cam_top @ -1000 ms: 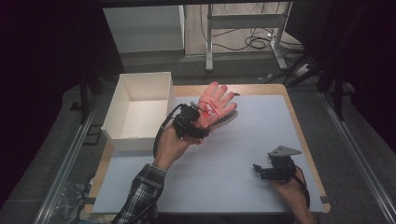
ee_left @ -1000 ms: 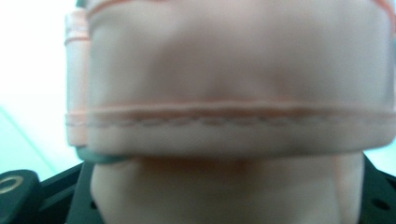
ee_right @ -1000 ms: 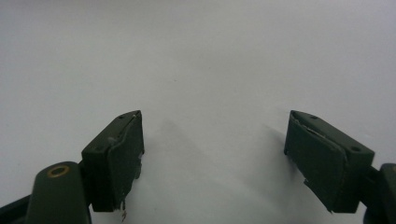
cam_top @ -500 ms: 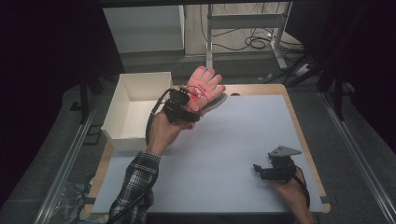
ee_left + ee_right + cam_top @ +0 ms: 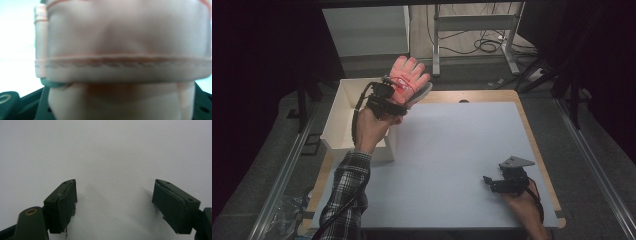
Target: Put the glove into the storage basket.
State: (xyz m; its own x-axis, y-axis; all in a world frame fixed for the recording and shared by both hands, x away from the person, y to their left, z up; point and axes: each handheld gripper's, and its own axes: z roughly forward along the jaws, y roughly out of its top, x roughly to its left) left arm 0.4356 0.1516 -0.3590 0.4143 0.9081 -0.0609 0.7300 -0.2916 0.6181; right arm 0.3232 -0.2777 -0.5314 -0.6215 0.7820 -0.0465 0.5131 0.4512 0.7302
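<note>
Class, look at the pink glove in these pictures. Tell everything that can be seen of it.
The pink glove looks like soft padded fabric with red markings on its back and a grey underside showing at one edge. Its fingers fan upward and away from the person. The left gripper is shut on its cuff end and holds it in the air, above the near corner of the white box. In the left gripper view a stitched seam runs across it.

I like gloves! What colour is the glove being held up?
Pink, with a grey edge: the soft fabric glove shows best in the high view.
</note>
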